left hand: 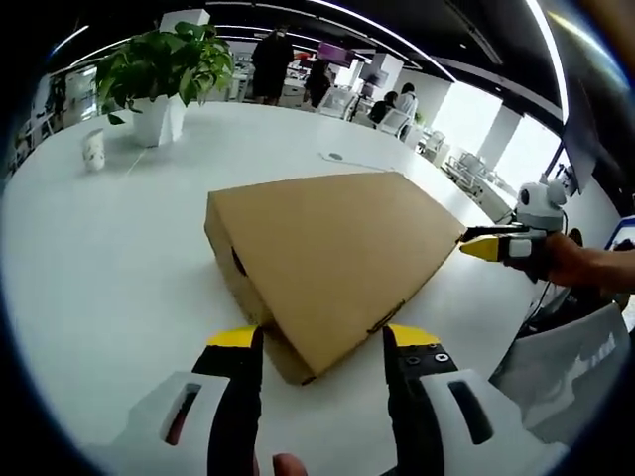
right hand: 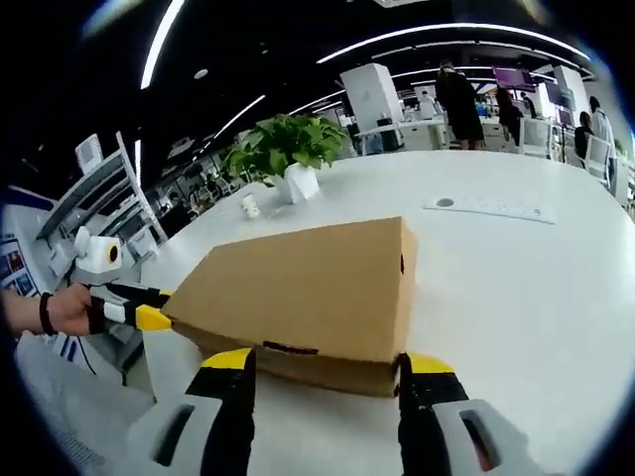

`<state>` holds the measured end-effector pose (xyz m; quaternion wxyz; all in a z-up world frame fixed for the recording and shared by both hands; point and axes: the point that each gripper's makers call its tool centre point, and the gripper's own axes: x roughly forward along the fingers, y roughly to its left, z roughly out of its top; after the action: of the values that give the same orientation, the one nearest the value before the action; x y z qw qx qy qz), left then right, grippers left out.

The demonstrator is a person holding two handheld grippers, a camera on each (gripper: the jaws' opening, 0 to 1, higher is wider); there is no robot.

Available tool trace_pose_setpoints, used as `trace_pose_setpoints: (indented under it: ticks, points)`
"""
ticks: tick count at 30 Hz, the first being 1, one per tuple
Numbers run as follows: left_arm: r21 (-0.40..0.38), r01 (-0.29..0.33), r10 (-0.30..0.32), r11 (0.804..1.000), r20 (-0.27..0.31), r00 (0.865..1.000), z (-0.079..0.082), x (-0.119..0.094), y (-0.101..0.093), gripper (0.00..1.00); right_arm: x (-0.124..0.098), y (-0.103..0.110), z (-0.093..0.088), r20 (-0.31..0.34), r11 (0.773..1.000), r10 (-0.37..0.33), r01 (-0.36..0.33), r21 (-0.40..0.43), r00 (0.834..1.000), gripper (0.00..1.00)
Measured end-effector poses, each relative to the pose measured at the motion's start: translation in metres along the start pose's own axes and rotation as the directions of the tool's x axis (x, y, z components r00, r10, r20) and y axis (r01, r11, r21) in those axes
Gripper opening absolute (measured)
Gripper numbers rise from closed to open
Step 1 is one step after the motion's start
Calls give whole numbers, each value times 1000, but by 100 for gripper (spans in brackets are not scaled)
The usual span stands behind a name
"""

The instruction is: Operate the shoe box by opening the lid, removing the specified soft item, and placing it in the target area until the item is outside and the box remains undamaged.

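The brown cardboard shoe box [left hand: 332, 258] lies closed, lid down, in the middle of the white bench [left hand: 109, 268], and you have one tool at each end of it.

In the left gripper view, your left tool [left hand: 325, 342] stands with its yellow-tipped jaws apart, one on either side of the box's near corner; whether they touch the cardboard is hard to tell. Beyond the box's far right corner, your right tool [left hand: 486, 243] reaches in, held in your hand [left hand: 571, 260], its yellow tip right at the box's edge.

In the right gripper view, your right tool [right hand: 327, 369] is also spread wide, the jaws flanking the box's [right hand: 308, 288] near lower edge, close against it. Your left tool [right hand: 149, 315] comes in at the box's left corner, its yellow tip touching or just beside the cardboard, with your hand [right hand: 67, 309] and a dark wristband behind it.

Well beyond the box stand a potted plant [left hand: 164, 74] in a white pot and, near it, a small white cup [left hand: 93, 149]. People stand in the office behind the bench.
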<state>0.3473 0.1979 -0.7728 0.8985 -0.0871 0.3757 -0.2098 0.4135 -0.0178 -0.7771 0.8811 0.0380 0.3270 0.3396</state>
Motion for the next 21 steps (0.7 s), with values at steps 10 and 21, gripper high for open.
trace_pose_setpoints:
  ticks: [10, 21]
  points:
    - [80, -30, 32, 996, -24, 999, -2, 3, 1, 46, 0, -5, -2, -7, 999, -44, 44, -31, 999, 45]
    - [76, -40, 41, 996, -8, 999, -1, -1, 2, 44, -4, -4, 3, 5, 998, -54, 54, -25, 999, 44]
